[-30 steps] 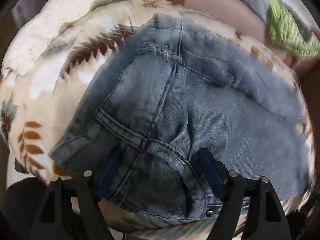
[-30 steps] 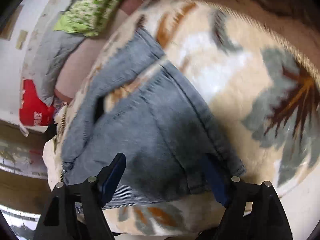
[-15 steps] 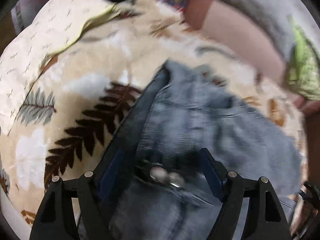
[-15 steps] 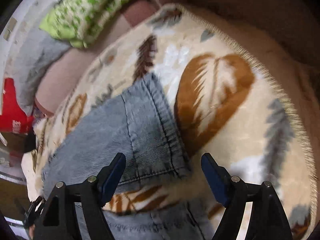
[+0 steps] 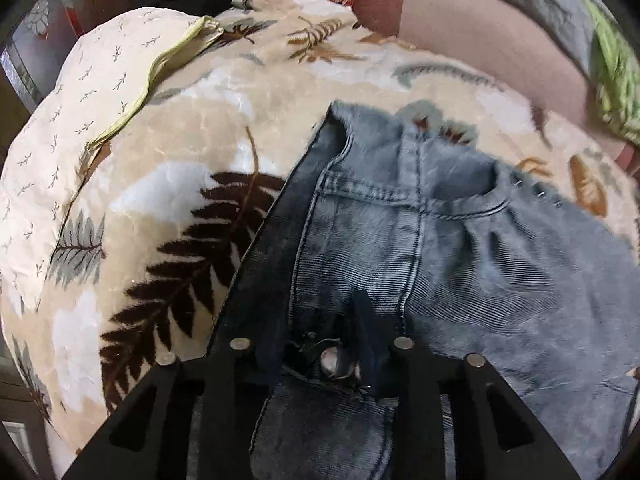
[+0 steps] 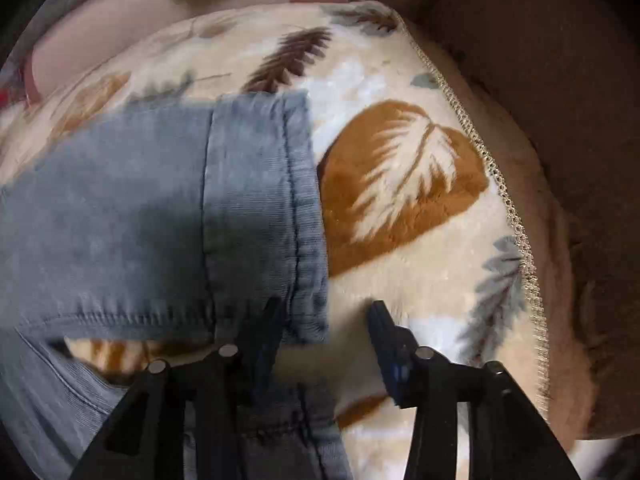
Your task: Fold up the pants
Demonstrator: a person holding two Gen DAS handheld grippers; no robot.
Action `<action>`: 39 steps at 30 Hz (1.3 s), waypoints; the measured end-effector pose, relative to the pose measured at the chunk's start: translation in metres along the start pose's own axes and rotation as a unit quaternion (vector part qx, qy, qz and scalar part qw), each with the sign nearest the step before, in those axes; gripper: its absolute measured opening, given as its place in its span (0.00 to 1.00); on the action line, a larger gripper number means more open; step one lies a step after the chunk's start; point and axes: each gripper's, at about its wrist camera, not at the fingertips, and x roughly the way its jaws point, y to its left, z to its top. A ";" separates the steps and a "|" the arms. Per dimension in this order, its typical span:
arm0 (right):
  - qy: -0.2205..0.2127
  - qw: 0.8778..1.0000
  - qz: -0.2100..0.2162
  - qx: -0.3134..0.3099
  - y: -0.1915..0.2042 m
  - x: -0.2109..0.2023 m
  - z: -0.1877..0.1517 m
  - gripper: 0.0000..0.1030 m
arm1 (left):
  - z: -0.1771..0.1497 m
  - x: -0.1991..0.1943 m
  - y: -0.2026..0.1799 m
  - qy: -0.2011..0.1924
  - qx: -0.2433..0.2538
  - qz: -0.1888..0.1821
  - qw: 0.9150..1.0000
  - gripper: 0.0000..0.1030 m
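Observation:
Light blue jeans [image 5: 460, 248] lie on a leaf-patterned fleece blanket [image 5: 168, 208]. In the left wrist view the waistband with its metal button [image 5: 332, 360] sits between the fingers of my left gripper [image 5: 320, 344], whose jaws have narrowed onto the waistband fabric. In the right wrist view a hemmed leg end [image 6: 264, 208] lies across the blanket [image 6: 400, 184]. My right gripper [image 6: 324, 328] is partly open around the lower corner of that hem, with the left finger over the denim and the right finger over the blanket.
A cream pillow with small prints [image 5: 80, 92] lies at the left. A pink cushion [image 5: 480, 20] and green patterned cloth [image 5: 616, 76] lie at the back. A brown sofa surface [image 6: 560, 120] borders the blanket's fringed edge [image 6: 504, 184].
My left gripper has moved to the waistband and its jaws have closed in on it. My right gripper has travelled along the leg to the hem, and its jaws have narrowed.

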 end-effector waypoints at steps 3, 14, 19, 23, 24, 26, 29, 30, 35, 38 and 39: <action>-0.019 0.996 0.068 0.058 -0.026 -0.024 0.013 0.73 | 0.016 -0.021 0.006 -0.034 -0.004 -0.017 0.999 0.53; -0.022 0.983 0.159 0.092 -0.007 0.030 0.111 0.73 | 0.100 0.024 -0.001 -0.021 -0.041 -0.113 0.992 0.63; -0.014 0.988 0.135 0.070 0.008 0.057 0.121 0.61 | 0.112 0.051 -0.009 0.001 -0.041 -0.099 0.994 0.54; -0.010 0.990 0.128 0.062 0.008 0.053 0.127 0.36 | 0.115 0.066 -0.013 0.017 -0.028 -0.072 0.997 0.06; -0.008 0.990 0.130 0.061 0.008 0.051 0.128 0.36 | 0.116 0.067 -0.013 0.018 -0.026 -0.071 0.997 0.05; -0.008 0.991 0.124 0.055 0.005 0.050 0.128 0.35 | 0.119 0.069 -0.012 0.020 -0.029 -0.074 0.997 0.04; 0.002 0.991 0.123 0.057 0.006 0.060 0.130 0.35 | 0.123 0.074 -0.010 0.033 -0.039 -0.082 0.995 0.03; 0.004 0.991 0.121 0.055 0.006 0.059 0.131 0.35 | 0.123 0.075 -0.009 0.037 -0.041 -0.084 0.995 0.04; -0.010 0.993 0.113 0.045 0.010 0.048 0.137 0.17 | 0.125 0.071 -0.011 0.026 -0.036 -0.078 0.996 0.02; -0.025 0.992 0.115 0.049 0.007 0.036 0.138 0.17 | 0.125 0.066 -0.011 0.018 -0.038 -0.079 0.996 0.02; -0.032 0.990 0.125 0.063 0.003 0.033 0.139 0.21 | 0.125 0.066 -0.011 0.019 -0.037 -0.084 0.996 0.02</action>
